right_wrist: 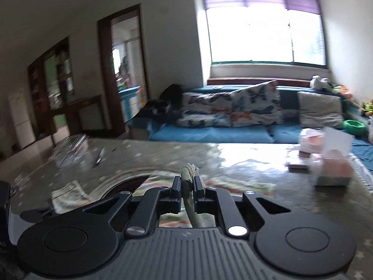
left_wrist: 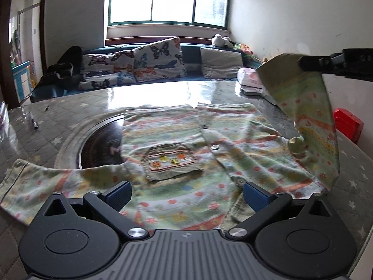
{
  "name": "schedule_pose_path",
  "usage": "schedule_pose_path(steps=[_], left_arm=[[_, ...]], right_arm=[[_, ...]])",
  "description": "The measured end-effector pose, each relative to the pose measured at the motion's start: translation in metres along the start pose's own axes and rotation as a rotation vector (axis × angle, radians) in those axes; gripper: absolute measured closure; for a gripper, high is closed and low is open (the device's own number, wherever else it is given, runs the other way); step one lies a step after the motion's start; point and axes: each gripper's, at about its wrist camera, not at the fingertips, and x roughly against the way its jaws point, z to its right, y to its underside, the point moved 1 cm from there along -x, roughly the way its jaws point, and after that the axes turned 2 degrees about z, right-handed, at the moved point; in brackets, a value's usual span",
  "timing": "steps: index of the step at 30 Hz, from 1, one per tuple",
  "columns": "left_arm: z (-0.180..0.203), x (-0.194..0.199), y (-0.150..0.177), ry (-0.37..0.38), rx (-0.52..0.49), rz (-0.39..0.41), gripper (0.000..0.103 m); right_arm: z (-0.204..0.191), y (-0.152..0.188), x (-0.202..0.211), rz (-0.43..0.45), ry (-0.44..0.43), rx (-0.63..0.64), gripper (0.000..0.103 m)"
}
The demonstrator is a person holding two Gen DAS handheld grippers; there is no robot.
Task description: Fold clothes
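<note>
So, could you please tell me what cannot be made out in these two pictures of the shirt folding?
- Left wrist view: the shirt's near hem is hidden behind the left gripper.
- Left wrist view: the right gripper's body is cut off by the right edge.
- Right wrist view: motion blur smears the tissue box; most of the shirt lies hidden below the gripper.

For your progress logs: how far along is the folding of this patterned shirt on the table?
Done: the shirt lies spread out, pocket up. In hand: the right gripper is shut on one sleeve and holds it above the table. The left gripper is open over the shirt. Left: no fold is laid down yet.
</note>
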Motion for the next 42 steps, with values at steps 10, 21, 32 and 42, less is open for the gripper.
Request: schedule_pose_path(steps=[10, 21, 32, 42], left_arm=[[-0.014, 0.002, 0.007, -0.026, 0.036, -0.014, 0.000], [-0.018, -0.002, 0.009, -0.034, 0.047, -0.029, 0.000], [-0.015, -0.005, 0.004, -0.039, 0.039, -0.028, 0.000], [-0.017, -0.007, 0.001, -0.071, 0.044, -0.027, 0.000]], right_arm=[[-0.044, 0.026, -0.037, -0.130, -0.096, 0.066, 0.094], [-0.061, 0.041, -0.051, -0.207, -0.150, 0.106, 0.073], [-0.037, 0.034, -0.027, -0.184, -0.138, 0.077, 0.059], [-0.002, 0.058, -0.017, -0.294, -0.024, 0.130, 0.056]])
